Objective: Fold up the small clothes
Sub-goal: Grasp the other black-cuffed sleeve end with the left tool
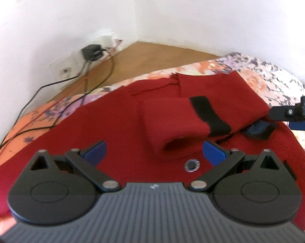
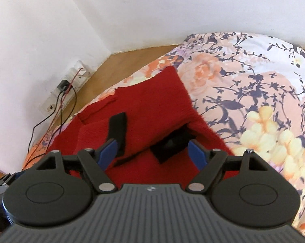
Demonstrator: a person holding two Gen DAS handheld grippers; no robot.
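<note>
At far left, cables (image 1: 30,103) run from a wall socket (image 1: 64,71) across the wooden floor (image 1: 152,58). The red garment (image 1: 116,121) lies spread on the floral bed (image 2: 253,93), one sleeve (image 1: 172,121) with a black cuff (image 1: 209,113) folded across its middle. The left gripper (image 1: 154,152) hovers over its near part, jaws wide open and empty. The right gripper (image 2: 153,151), jaws also open and empty, hangs over a second black cuff (image 2: 170,145) near the garment's right edge.

Open right tool (image 2: 154,151) over red garment (image 2: 152,105) on floral bedspread (image 2: 253,93).
</note>
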